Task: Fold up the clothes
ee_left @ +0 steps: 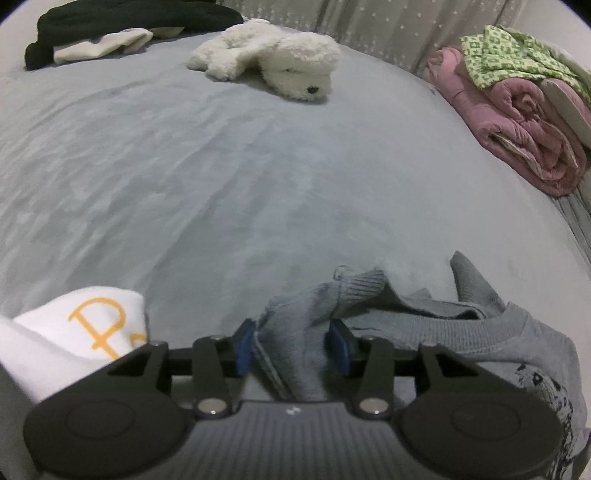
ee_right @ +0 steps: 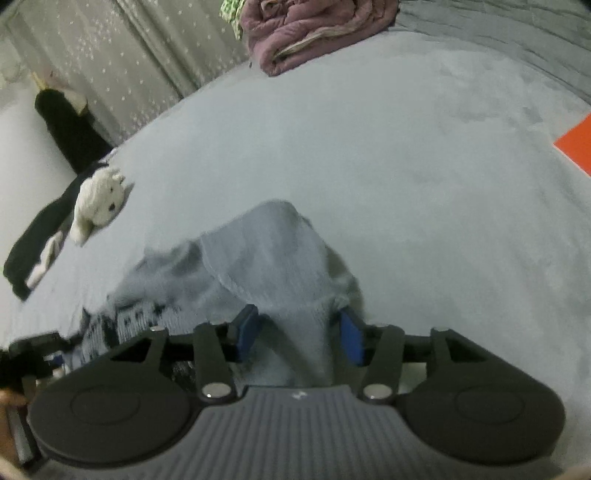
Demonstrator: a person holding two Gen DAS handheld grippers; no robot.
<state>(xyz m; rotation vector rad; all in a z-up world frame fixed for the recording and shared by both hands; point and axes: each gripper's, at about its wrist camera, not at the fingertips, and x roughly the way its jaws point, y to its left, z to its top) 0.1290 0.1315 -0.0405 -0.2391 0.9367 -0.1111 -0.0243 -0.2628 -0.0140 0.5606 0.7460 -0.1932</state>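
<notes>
A grey knit sweater [ee_left: 424, 325] with a dark pattern lies bunched at the near edge of the grey bed. My left gripper [ee_left: 293, 343] has its blue pads on either side of a fold of it and is shut on it. In the right wrist view the same sweater [ee_right: 258, 258] rises in a peak, and my right gripper [ee_right: 297, 332] is shut on another fold. The left gripper shows at the far left of the right wrist view [ee_right: 33, 350].
The grey bed sheet [ee_left: 221, 166] stretches ahead. A white plush dog [ee_left: 273, 55] lies at the back, black and white clothes [ee_left: 110, 29] far left, a pink quilt [ee_left: 517, 122] with a green garment on the right. White fabric with a yellow letter [ee_left: 74, 339] is near left. An orange object [ee_right: 576, 144] is at right.
</notes>
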